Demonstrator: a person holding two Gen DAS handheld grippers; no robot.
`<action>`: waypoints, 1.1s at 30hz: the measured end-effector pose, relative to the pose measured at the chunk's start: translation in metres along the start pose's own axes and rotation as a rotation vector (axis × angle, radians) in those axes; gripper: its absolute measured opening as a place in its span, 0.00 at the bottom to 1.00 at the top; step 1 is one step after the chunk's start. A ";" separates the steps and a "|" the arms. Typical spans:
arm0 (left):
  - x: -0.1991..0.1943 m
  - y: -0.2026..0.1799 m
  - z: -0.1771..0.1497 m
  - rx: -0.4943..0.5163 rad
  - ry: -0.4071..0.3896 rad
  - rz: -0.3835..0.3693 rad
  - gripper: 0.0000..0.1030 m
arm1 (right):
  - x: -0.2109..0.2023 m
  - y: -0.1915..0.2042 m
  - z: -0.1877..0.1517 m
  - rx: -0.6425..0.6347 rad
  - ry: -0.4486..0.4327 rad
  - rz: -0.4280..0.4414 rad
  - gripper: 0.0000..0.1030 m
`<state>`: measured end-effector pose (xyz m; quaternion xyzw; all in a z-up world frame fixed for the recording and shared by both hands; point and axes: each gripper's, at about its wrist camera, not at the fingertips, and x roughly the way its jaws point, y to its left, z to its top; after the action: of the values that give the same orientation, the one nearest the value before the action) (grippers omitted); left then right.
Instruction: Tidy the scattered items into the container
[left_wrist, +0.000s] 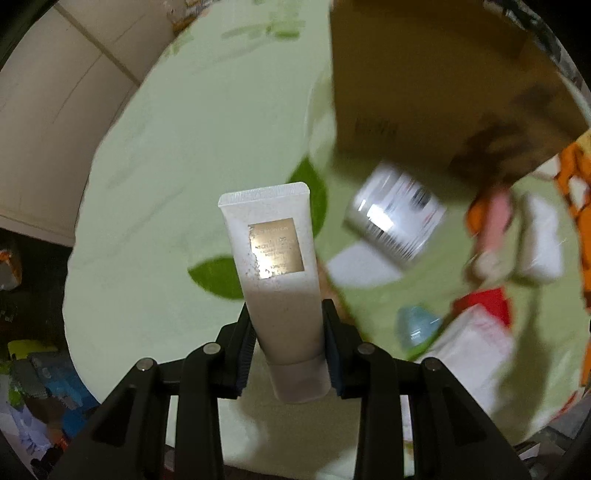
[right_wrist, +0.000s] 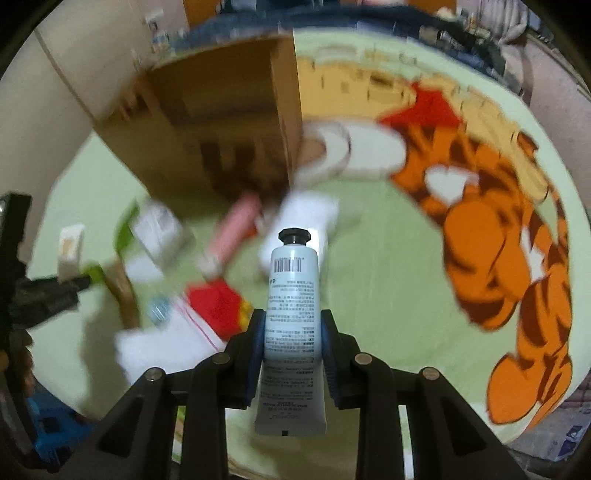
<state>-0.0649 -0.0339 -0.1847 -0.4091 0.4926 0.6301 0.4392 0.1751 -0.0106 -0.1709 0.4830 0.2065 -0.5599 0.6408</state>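
My left gripper (left_wrist: 289, 328) is shut on a white tube with a gold label (left_wrist: 275, 258), crimped end pointing away, held above the green bed cover. My right gripper (right_wrist: 291, 332) is shut on a pale blue tube (right_wrist: 292, 295) with a black cap and a barcode, cap pointing away. The open cardboard box (left_wrist: 424, 85) stands at the upper right in the left wrist view, and the same cardboard box (right_wrist: 221, 122) at the upper left in the right wrist view. The left gripper (right_wrist: 55, 291) shows at the left edge of the right wrist view.
Scattered on the cover lie a shiny silver box (left_wrist: 397, 214), a pink tube (right_wrist: 236, 229), a white bottle (right_wrist: 306, 221), a red and white packet (right_wrist: 207, 314) and a small blue item (left_wrist: 417, 325). A tiger print (right_wrist: 491, 229) covers the right. The bed edge runs along the left.
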 end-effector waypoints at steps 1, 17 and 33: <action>-0.011 -0.003 0.005 -0.005 -0.018 -0.016 0.33 | -0.010 0.001 0.009 0.002 -0.034 0.008 0.28; -0.199 -0.021 0.071 0.040 -0.349 -0.128 0.33 | -0.132 0.053 0.109 -0.080 -0.370 0.088 0.28; -0.226 -0.017 0.106 0.041 -0.435 -0.134 0.33 | -0.133 0.068 0.127 -0.141 -0.384 0.124 0.28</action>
<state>0.0055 0.0383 0.0444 -0.2865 0.3704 0.6628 0.5843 0.1636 -0.0562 0.0200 0.3333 0.0892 -0.5854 0.7337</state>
